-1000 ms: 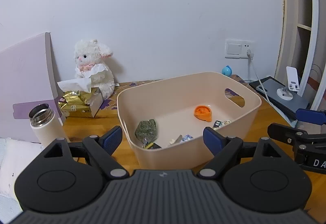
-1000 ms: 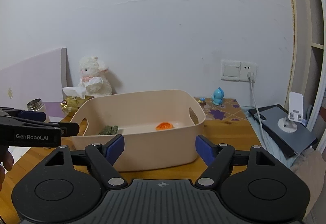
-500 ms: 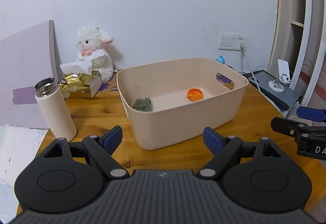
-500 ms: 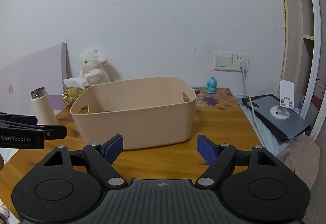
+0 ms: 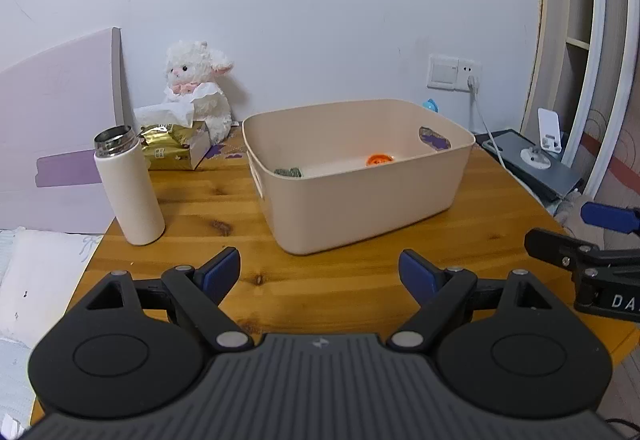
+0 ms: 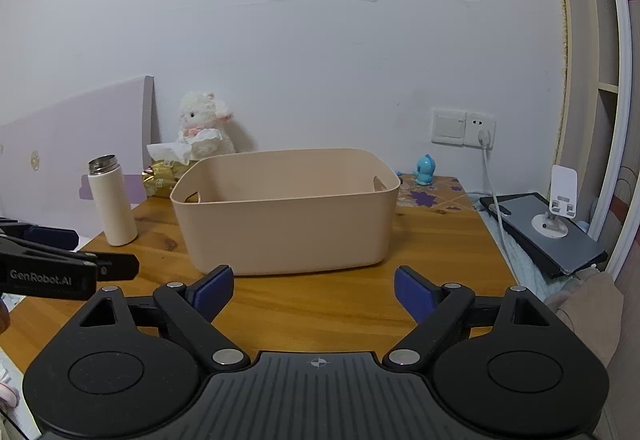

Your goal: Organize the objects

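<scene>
Both grippers have drawn back from the bin (image 5: 360, 176) since a second ago: then the left wrist camera looked down into it from close above, and now the bin stands further off, seen more from the side, with a broad strip of bare table (image 5: 320, 280) in front of it. The bottle (image 5: 128, 184), half cut off at the edge before, now shows whole to the left of the bin.

The left gripper (image 5: 320, 274) hangs level over the near edge of the table, pointing at the bin's near wall, its blue-tipped fingers spread wide with nothing between them. The right gripper (image 6: 314, 294) is held the same way, level and facing the bin, fingers wide apart and empty. Each shows in the other's camera, one to either side of the bin and clear of it.

Inside the bin an orange thing (image 5: 379, 160) lies toward the far right and a green packet (image 5: 289, 172) by the near left wall. Behind and left of the bin sit a gold tissue pack (image 5: 176, 150) and a stuffed lamb (image 5: 198, 88) against the wall; a small blue figure (image 6: 425, 170) stands behind its right corner. Right of the bin the table runs bare to its edge, beyond which a dark tablet (image 6: 548, 236) lies with a white stand on it.
</scene>
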